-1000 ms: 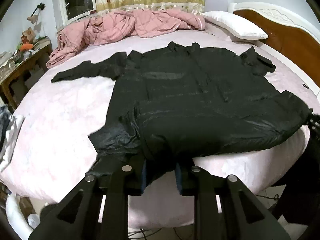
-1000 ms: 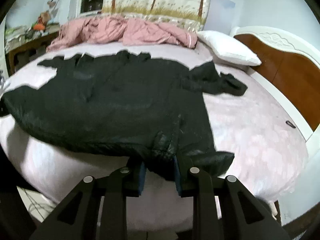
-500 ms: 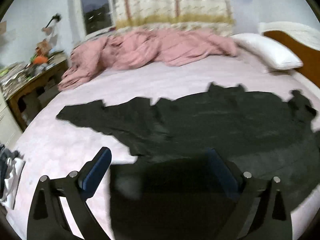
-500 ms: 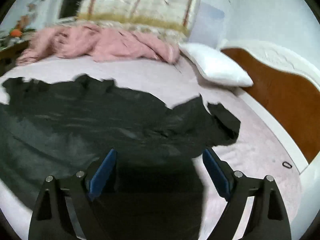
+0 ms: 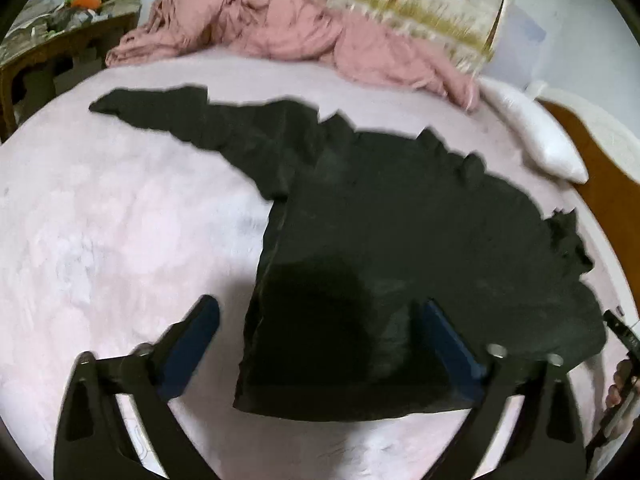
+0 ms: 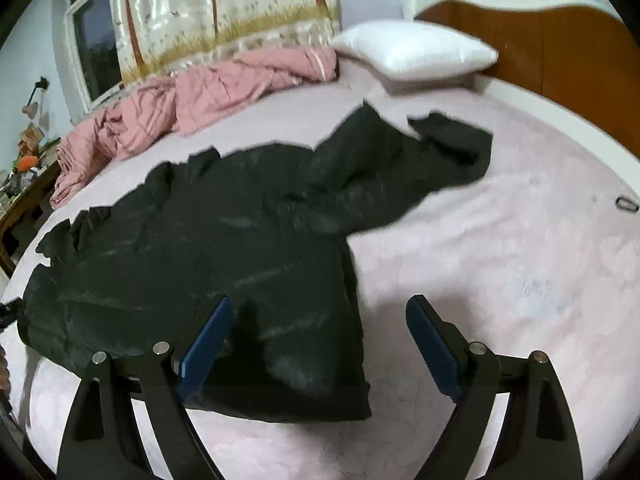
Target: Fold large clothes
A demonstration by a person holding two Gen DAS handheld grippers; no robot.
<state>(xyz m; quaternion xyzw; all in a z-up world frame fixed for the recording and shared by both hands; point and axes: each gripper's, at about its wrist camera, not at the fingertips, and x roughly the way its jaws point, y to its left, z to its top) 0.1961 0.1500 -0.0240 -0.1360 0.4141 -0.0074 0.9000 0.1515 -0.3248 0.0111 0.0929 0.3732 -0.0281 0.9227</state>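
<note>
A large black coat [image 5: 400,220] lies spread flat on the pink bed sheet [image 5: 120,220]. One sleeve [image 5: 180,120] stretches to the far left. My left gripper [image 5: 318,308] hovers over the coat's near left corner. Its jaws are closing, but the blue pads [image 5: 200,332] stand wide and press on nothing. In the right wrist view the coat [image 6: 200,240] fills the left half, its other sleeve [image 6: 420,160] bent to the far right. My right gripper [image 6: 320,304] is open above the near right corner and holds nothing.
A crumpled pink quilt [image 5: 300,36] lies along the bed's far side, with a white pillow [image 6: 412,48] against the wooden headboard [image 6: 540,40]. A cluttered side table [image 5: 48,48] stands far left. A small dark ring [image 6: 626,204] lies on the sheet. A hand [image 5: 618,384] shows at the right edge.
Both grippers were shut on the coat's hem at the bed's near edge. They opened and let it go, moved forward over the bed, and the hem now lies flat on the sheet.
</note>
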